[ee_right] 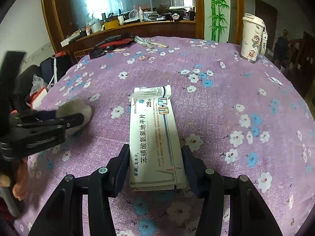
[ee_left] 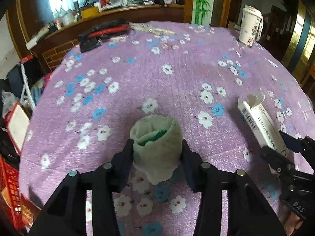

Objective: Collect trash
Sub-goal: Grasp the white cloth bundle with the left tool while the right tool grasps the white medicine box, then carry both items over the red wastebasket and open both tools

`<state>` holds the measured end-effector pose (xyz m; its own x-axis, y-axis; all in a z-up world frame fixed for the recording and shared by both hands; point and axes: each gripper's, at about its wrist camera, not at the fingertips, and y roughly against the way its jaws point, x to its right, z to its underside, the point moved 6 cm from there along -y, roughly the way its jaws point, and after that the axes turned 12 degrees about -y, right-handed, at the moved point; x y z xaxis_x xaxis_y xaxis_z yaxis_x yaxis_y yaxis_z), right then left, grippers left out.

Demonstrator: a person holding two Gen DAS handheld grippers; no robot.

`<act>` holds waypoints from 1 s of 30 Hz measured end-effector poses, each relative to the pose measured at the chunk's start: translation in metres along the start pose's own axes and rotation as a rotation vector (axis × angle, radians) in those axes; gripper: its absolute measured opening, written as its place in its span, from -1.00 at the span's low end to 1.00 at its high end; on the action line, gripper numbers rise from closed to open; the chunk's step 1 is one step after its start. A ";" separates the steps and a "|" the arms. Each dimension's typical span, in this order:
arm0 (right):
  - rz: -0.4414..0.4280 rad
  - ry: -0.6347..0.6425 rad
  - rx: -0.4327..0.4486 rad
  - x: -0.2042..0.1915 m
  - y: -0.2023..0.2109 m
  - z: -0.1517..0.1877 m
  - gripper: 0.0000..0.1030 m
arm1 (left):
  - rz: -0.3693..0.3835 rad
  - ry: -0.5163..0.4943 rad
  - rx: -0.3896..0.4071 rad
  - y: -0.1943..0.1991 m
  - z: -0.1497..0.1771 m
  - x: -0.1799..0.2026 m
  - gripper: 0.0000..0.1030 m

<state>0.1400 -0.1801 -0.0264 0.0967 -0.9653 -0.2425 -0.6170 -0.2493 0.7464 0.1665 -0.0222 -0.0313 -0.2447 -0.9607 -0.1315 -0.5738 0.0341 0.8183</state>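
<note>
A round table (ee_left: 177,74) fills the room's middle, draped in a purple cloth (ee_right: 216,102) printed with white and blue flowers. Behind it runs a wooden counter (ee_right: 137,29) cluttered with bottles and boxes, under a big mirror.

On the far right edge of the table stands a tall white tumbler (ee_right: 253,39) with cartoon stickers, upright. At the far left edge lies a black and red bundle (ee_left: 106,31).

The right gripper (ee_right: 155,165) clamps a white medicine box (ee_right: 153,137) between its fingers, pinching the near end by its long sides. The box's long axis runs straight away from the gripper, with its torn-open flap end pointing toward the far side of the table.

The left gripper (ee_left: 157,153) squeezes a pale crumpled tissue wad (ee_left: 157,143) with something green tucked inside, its open mouth tilted up and away. The wad sits left of the box.
</note>
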 end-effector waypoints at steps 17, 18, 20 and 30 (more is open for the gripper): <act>-0.078 0.063 0.054 -0.078 0.054 0.000 0.10 | 0.023 0.016 0.191 0.096 0.016 -0.032 -0.33; -0.081 0.071 0.057 -0.084 0.057 0.000 0.10 | 0.018 0.021 0.202 0.104 0.019 -0.037 -0.33; -0.094 0.084 0.059 -0.100 0.062 0.000 0.10 | 0.014 0.043 0.221 0.118 0.026 -0.050 -0.33; -0.273 0.213 -0.008 -0.237 0.069 0.020 0.10 | -0.112 0.227 0.265 0.191 0.111 -0.185 -0.32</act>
<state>0.0592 0.0328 0.0699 0.4187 -0.8570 -0.3004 -0.5395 -0.5008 0.6769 0.0151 0.1927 0.0871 -0.0064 -0.9982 -0.0598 -0.7771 -0.0327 0.6286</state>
